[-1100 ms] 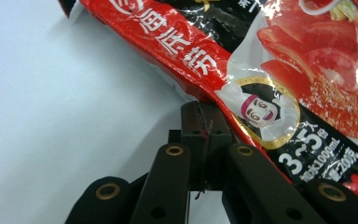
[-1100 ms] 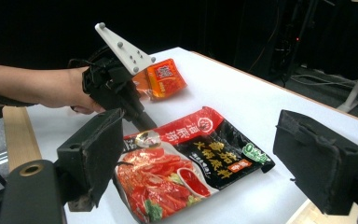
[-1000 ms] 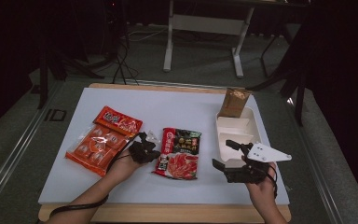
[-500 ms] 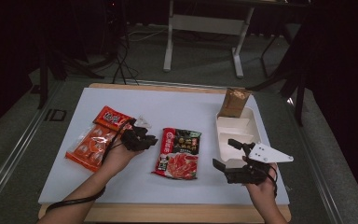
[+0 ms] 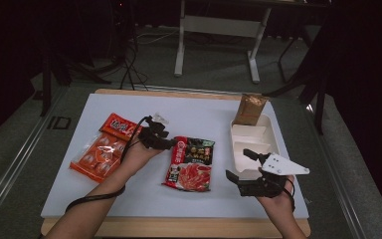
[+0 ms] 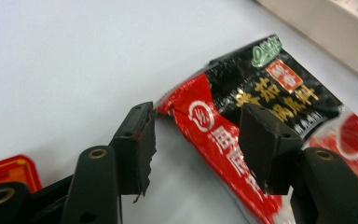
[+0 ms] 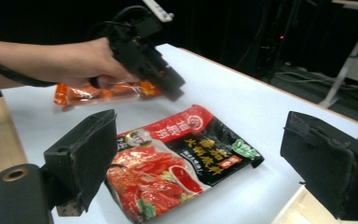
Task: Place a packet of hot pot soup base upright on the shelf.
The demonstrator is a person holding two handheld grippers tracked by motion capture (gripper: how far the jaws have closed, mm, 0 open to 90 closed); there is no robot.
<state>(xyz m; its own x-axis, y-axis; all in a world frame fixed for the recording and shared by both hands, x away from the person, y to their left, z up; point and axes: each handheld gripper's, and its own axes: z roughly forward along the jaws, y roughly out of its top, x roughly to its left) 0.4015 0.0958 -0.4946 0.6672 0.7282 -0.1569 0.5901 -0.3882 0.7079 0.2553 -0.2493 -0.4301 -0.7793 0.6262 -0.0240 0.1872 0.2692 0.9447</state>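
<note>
Now | left gripper (image 5: 165,143) fingers just opening over glossy flat sauce pouch (image 5: 191,164) corner | right gripper (image 5: 241,166) fingers spread, empty

My left forearm reaches in from the table's near edge toward its middle, the left tongs (image 5: 161,133) angled forward and down. Their jaws have just been opening (a clear gap, pads pressing nothing). My right hand (image 5: 273,196) sits near the near right corner, the right tongs (image 5: 241,164) level, jaws wide apart.
</note>
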